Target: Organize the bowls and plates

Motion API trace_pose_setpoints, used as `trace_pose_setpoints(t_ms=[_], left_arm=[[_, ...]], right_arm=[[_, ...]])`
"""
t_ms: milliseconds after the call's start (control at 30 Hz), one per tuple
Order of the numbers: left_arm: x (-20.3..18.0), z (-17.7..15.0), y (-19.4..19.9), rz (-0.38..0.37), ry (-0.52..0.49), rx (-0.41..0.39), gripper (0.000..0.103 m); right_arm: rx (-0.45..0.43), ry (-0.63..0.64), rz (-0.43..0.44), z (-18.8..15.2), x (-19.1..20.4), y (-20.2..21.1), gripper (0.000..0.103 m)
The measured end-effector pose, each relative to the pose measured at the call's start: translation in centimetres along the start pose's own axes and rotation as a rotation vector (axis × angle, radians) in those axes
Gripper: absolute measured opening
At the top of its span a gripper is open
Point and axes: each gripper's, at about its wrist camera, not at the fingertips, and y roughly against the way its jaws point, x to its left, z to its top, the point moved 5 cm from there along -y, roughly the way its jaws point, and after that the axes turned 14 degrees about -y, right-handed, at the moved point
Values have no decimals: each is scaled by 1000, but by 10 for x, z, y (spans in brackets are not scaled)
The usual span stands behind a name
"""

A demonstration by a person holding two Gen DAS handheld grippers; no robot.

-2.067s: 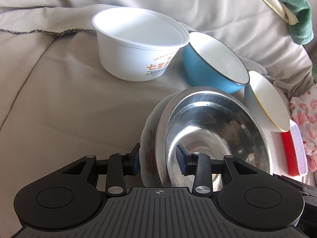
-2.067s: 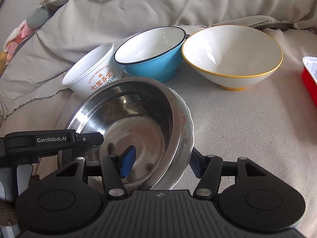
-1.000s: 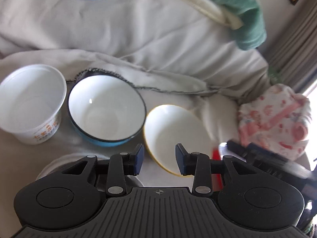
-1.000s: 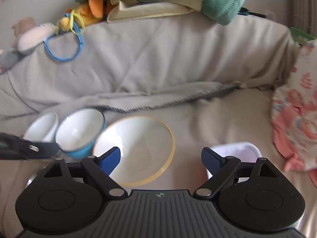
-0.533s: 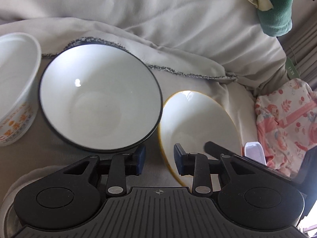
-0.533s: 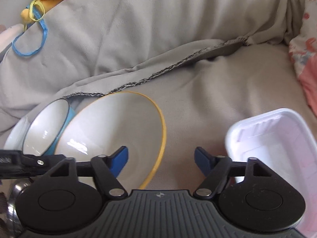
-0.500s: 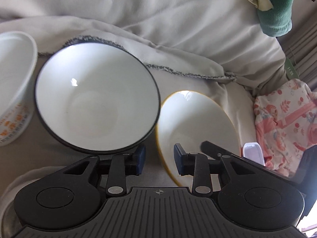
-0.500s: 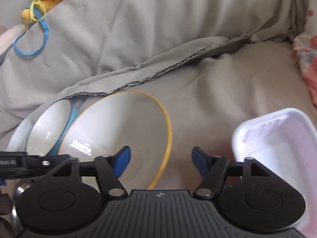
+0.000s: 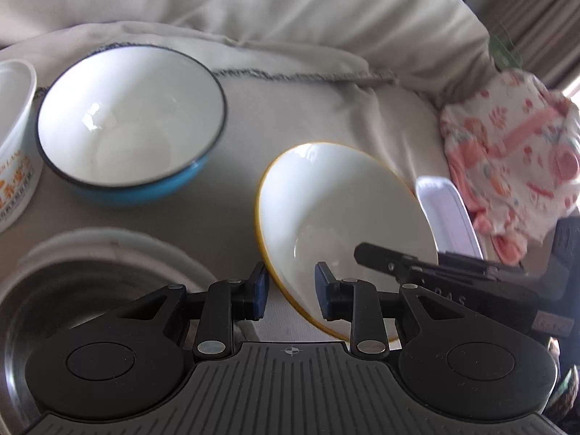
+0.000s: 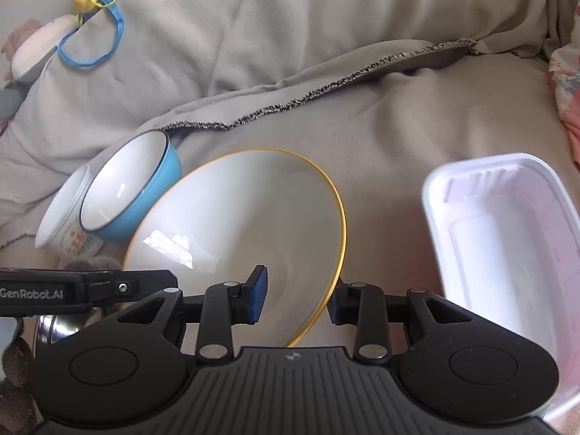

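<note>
1. Busy scene on the beige blanket (image 10: 417,116): the yellow-rimmed white bowl (image 10: 246,228) sits in the middle, tilted.
2. To its left stands the blue bowl (image 9: 130,119), white inside with a dark rim, and beyond that the white printed tub (image 9: 14,137) at the frame edge.
3. Down in the near left corner of the left wrist view, the steel bowl (image 9: 72,311) lies nested in a pale plate (image 9: 108,239); it is blurred.
4. On the other side, a white rectangular container (image 10: 507,253) lies just beside the yellow-rimmed bowl, and a pink floral cloth (image 9: 514,159) is bunched past it.
5. Up on the folds behind: a blue loop (image 10: 94,43) and a plush toy (image 10: 32,50), well apart from the dishes.
6. Now the left gripper (image 9: 291,291): its blue pads straddle the near left rim of the yellow-rimmed bowl, one outside and one inside, a narrow gap between pads and rim.
7. The right gripper (image 10: 297,295) straddles the right rim, one pad inside the bowl and one outside; whether they press the wall I cannot tell.
8. Each gripper's black body crosses the other's view low down, close alongside the bowl.
</note>
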Motion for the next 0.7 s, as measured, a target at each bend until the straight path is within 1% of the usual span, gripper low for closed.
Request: trace_pose_setpoints(t_ms=[133,200,267,400,567,700], left_arm=[[-18,-18,3,-42,-7,100,31],[-24,-25,6,-43,-22,133,31],[-27,-28,8,-36,-27,148,31],[-24,-29,9,-21,-17,141,30],[-19,-20,8,-4,-9,87,30],[-16,-19,7,-8,6,93,29]], right_arm=[[35,-18,5,-14,-14,14,33],[49,-13,6,-22,-17,20,33],[54,21,-3,-32,-17,25,33],[61,53,2,-39,-17,26,34],[56,-15,19,-26,-20,21,34],[67,-38,32,-23,-20,16,35]])
